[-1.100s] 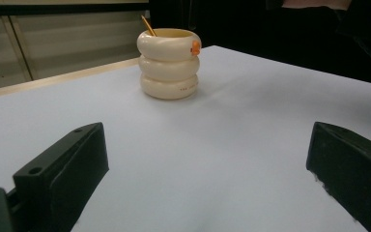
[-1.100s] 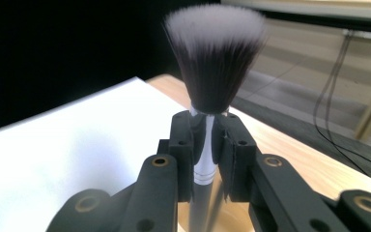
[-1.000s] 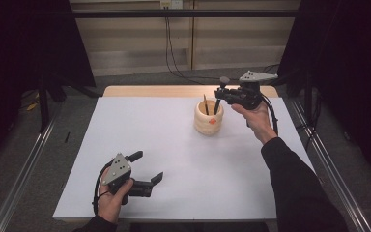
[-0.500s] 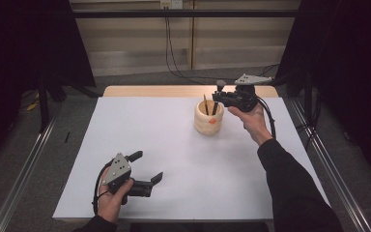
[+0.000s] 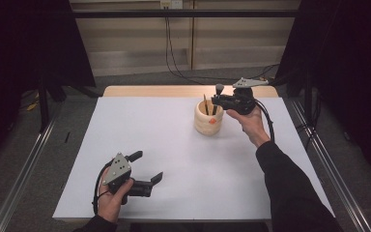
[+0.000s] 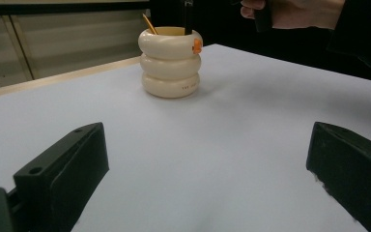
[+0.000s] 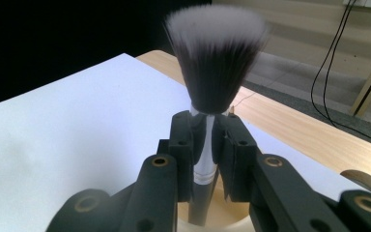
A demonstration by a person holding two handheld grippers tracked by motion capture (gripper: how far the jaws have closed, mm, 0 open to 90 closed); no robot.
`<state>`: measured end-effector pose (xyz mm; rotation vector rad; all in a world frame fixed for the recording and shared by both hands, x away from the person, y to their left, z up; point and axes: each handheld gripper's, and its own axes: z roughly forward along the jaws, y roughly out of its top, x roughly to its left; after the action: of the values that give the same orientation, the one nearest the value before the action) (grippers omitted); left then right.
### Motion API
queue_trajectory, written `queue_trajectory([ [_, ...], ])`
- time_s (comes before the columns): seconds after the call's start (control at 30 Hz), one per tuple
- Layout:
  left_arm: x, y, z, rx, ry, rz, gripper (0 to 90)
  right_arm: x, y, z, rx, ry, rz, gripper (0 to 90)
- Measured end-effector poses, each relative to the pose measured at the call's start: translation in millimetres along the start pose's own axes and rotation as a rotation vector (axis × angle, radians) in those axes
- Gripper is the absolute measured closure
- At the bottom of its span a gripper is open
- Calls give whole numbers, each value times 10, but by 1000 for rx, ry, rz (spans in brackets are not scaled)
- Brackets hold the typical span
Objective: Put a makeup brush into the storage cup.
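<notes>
A cream ribbed cup [image 5: 208, 121] with an orange mark stands on the white sheet, right of centre at the back. My right gripper [image 5: 216, 100] hovers just over its rim, shut on a black-handled brush [image 5: 219, 88]. The brush [image 7: 216, 58] stands upright with its white-tipped bristles on top, and its handle reaches down into the cup [image 7: 229, 223] between the right gripper's [image 7: 206, 140] jaws. A thin wooden stick [image 5: 206, 104] leans inside the cup. My left gripper [image 5: 147, 166] rests open on the sheet at the front left. In its own view the left gripper [image 6: 207, 169] faces the cup [image 6: 170, 63] with nothing between its jaws.
The white sheet [image 5: 174, 154] covers a wooden table whose bare far edge [image 5: 174, 91] shows behind the cup. Metal rails [image 5: 24, 164] run along both sides on the floor. Cables [image 5: 174, 53] hang behind the table.
My right gripper has drifted slightly left and down with the brush, closer over the cup. The left gripper has stayed where it was.
</notes>
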<state>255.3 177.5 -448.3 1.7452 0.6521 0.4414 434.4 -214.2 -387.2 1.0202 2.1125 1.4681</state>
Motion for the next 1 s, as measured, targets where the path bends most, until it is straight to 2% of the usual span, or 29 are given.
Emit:
queue_trajectory([
  [0.03,10,2,-7,6,-2,11,13,-3,-12,7,4,-3,3,774],
  [0.3,20,-1,-7,11,0,14,12,-17,-106,56,25,2,14,773],
  [0.33,18,-2,-5,7,4,5,13,-22,-120,54,26,1,14,773],
  [0.67,18,-3,-3,7,0,5,14,-30,-168,52,30,-5,22,737],
  [0.83,19,-1,-7,4,6,6,14,-20,-171,65,26,-5,19,669],
  [1.0,20,0,-11,9,5,11,14,-1,-162,62,12,2,20,504],
])
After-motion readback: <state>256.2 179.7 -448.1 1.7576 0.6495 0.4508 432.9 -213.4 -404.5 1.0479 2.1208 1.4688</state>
